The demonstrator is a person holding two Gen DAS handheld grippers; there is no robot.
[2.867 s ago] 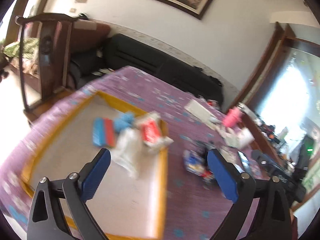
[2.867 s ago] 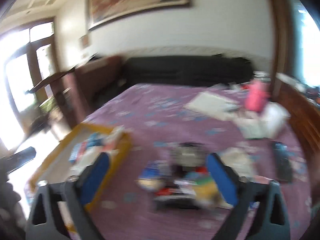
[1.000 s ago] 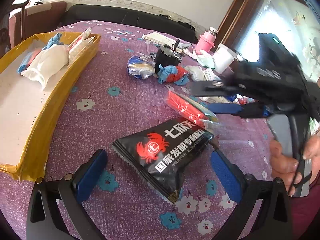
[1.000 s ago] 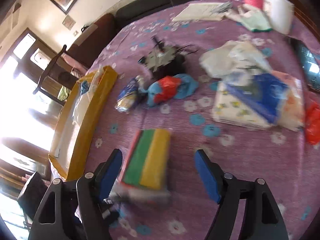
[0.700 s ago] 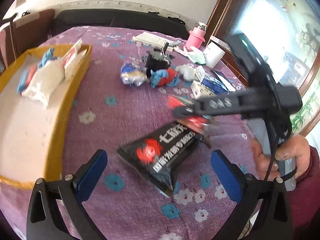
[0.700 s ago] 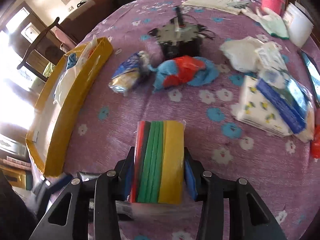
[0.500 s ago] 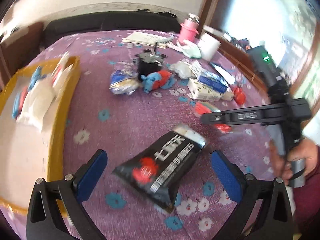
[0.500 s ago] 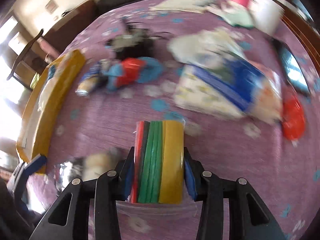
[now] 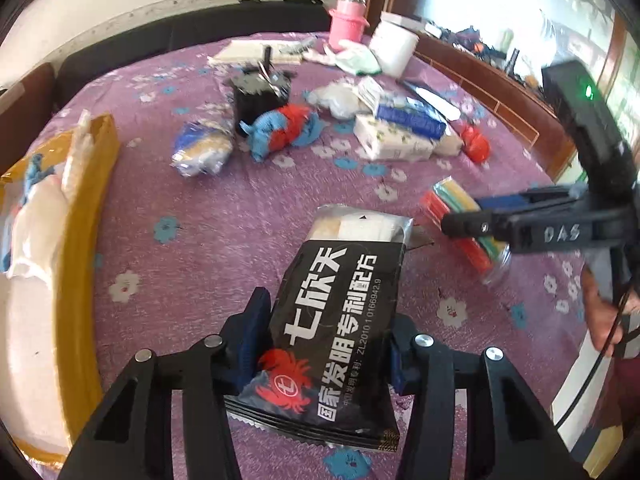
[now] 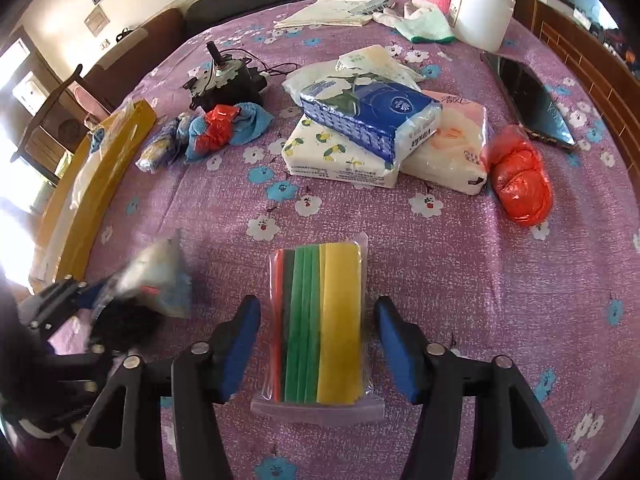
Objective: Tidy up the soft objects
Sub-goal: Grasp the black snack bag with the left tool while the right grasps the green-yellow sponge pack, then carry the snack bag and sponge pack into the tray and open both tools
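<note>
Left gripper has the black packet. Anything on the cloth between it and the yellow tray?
Nothing visible: the purple cloth between the black packet, clamped in the left gripper, and the yellow tray lies bare. The blue-and-white bag sits farther back.

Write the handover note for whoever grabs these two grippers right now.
Left gripper: jaws just closed on the black pouch; pads press its sides.
Right gripper: jaws just opened; the cloth pack sits between them, pads clear.
Yellow tray at the left already holds white and blue soft items.
Left on the tablecloth: tissue packs, red bag, blue-red cloth, small blue packet.
Next, probably: pouch to tray, regrip cloth pack.
</note>
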